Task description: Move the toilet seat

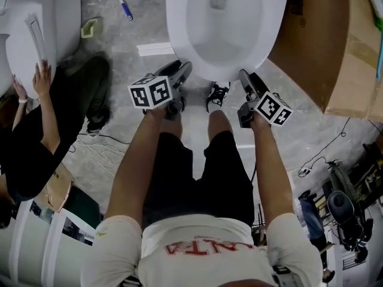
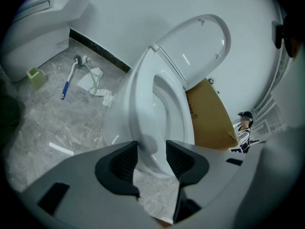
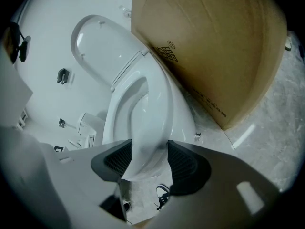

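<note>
Standing over the toilet, the person held the left gripper and right gripper with jaws spread, gripping nothing. Just ahead lay the toilet seat, flat on the bowl, its length running away toward the raised lid; both hands looked equally near.

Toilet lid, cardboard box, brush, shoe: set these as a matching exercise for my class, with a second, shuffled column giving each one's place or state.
Column one:
1. toilet lid
2. cardboard box
3. brush
4. shoe

Column two:
a. lying on the floor, left of the toilet in the head view
b. raised upright
c. on the floor at the bowl's front
d. brown, right of the toilet in the head view

Pairs: 1-b, 2-d, 3-a, 4-c
</note>
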Motion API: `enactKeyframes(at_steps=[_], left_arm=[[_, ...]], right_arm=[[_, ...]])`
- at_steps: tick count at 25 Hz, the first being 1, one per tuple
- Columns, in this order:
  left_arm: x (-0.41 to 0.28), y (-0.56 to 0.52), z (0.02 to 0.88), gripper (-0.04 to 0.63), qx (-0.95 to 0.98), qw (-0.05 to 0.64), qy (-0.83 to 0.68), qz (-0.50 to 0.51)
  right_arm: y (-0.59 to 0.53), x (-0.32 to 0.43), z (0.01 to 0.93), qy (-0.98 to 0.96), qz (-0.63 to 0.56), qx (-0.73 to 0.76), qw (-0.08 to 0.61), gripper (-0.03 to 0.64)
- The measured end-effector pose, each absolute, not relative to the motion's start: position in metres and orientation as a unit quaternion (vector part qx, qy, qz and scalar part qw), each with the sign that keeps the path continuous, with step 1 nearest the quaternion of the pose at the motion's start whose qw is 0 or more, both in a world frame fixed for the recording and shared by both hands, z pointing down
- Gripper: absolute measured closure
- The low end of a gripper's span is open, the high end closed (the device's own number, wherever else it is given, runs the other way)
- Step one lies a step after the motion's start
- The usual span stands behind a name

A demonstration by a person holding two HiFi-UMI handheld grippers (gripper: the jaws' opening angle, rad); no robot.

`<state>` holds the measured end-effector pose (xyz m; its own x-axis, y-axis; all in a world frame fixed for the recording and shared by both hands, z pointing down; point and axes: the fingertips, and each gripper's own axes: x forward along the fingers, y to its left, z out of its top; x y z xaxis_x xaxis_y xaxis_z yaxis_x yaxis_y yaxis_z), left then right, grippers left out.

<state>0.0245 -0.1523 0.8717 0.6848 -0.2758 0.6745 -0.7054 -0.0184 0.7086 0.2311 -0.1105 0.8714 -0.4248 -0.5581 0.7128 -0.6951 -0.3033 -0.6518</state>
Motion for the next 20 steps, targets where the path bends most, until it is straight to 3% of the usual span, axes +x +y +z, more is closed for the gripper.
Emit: enactKeyframes(at_steps=[6,10,20], left_arm=[[0.025,-0.151,0.875,0.422,0.685,0.611,-0.353,0.18],[0.023,-0.152,0.874,0.422,0.685,0.615,-0.35,0.176],[0.035,-0.146,0.877,0.422,0.674,0.631,-0.344,0.17]], right_arm=[[-0.107,0.235,0.876,-0.553,0.635,0.538,0.03,0.437],[-0.111,0.231,0.867,-0.547,0.646,0.533,0.008,0.408],[-0.111,0.234,0.862,-0.547,0.646,0.533,0.001,0.417]])
